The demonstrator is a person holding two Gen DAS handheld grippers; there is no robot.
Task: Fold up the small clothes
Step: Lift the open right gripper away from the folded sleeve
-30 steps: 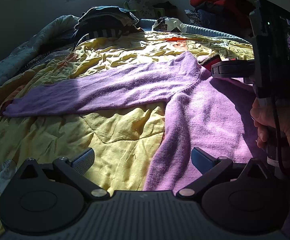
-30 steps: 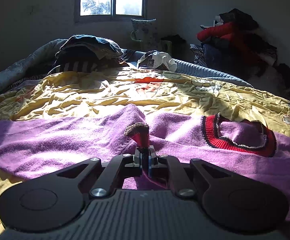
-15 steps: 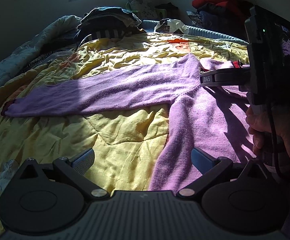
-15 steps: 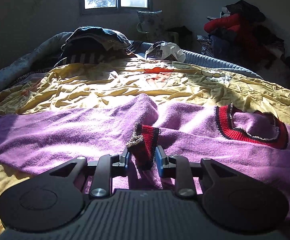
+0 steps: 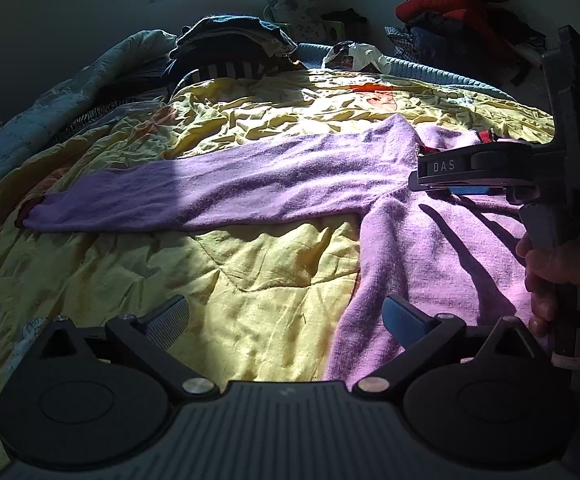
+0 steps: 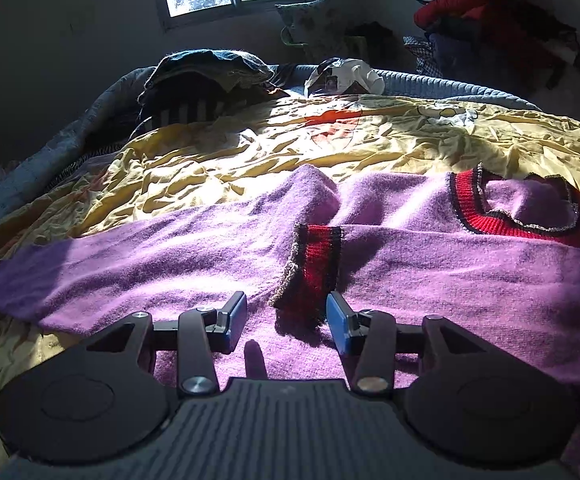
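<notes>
Yellow quilt (image 5: 250, 272) carries a purple sweater (image 6: 430, 280) spread flat, one sleeve (image 5: 218, 188) outstretched. The other sleeve's red cuff (image 6: 314, 268) lies folded across the chest, between the right gripper (image 6: 286, 318)'s opening jaws, unpressed. Snagged on withdrawal, that cuff could unfold. The left gripper (image 5: 286, 316) hovers wide, empty, over the sweater's edge.

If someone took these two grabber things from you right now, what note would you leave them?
Right gripper: fingers opening, red cuff between them, pads off it.
Left gripper: open, empty, over the purple sweater edge.
Sweater lies flat on the yellow quilt; one sleeve folded onto the body, the other sleeve stretched out.
Left: fold that sleeve in, then fold the body.
</notes>
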